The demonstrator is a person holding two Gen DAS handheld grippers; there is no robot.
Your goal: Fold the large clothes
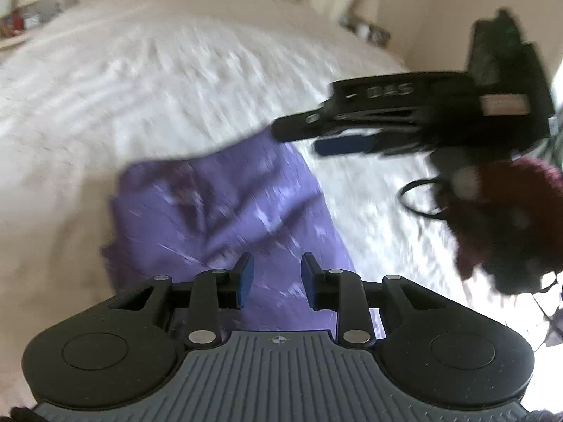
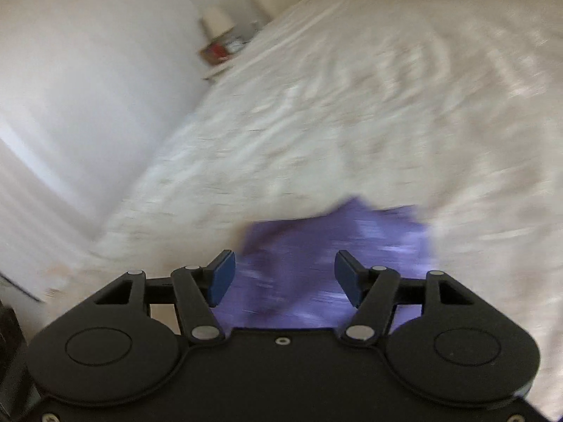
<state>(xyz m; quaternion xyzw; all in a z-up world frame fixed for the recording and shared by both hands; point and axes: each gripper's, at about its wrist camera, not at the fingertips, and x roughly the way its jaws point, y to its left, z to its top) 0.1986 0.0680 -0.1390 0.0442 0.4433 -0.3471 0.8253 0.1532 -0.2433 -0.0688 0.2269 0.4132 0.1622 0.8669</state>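
A purple garment (image 1: 225, 211) lies crumpled on the white bed (image 1: 140, 88), with both grippers above it. The left gripper (image 1: 278, 279) has its fingers (image 1: 244, 281) parted a little, nothing between them, the cloth showing below the gap. The right gripper (image 2: 283, 277) is spread wider and also holds nothing; the garment (image 2: 316, 263) lies beneath it. In the left wrist view the right gripper (image 1: 306, 140) reaches in from the right near the garment's far edge. Both views are motion-blurred. No containers are discernible.

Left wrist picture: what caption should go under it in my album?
Two open grippers, left and right, above a purple garment on a white bed.
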